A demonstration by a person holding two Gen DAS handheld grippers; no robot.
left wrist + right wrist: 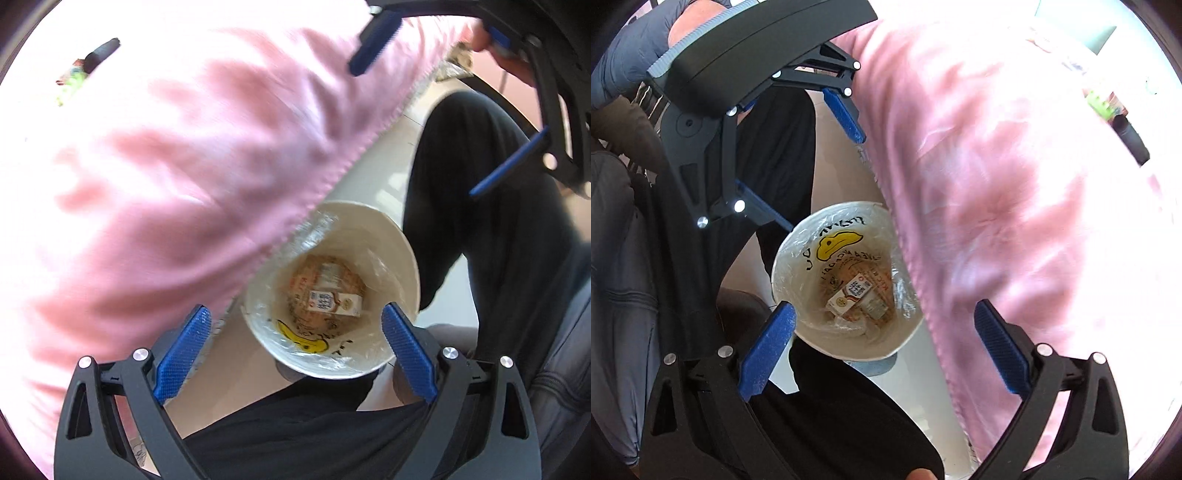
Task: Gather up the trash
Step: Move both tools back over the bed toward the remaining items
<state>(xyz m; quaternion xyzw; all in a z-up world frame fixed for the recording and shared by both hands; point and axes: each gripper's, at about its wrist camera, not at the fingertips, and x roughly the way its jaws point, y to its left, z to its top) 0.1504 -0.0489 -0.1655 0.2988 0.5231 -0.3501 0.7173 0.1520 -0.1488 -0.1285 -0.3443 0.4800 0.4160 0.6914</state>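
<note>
A white trash bin (400,254) lined with a clear bag stands on the floor beside a table draped in pink cloth (166,166). A small drink carton (334,302) lies at its bottom on brown paper trash. My left gripper (295,354) hovers open and empty above the bin. My right gripper (882,350) is also open and empty above the bin (846,347); the carton (851,295) shows there too. Each gripper appears in the other's view: the right one (447,99), the left one (812,177).
The pink cloth (1015,203) overhangs the bin's rim on one side. The person's dark trouser legs (480,221) stand close around the bin. A black object and a green packet (85,66) lie on the table's far part.
</note>
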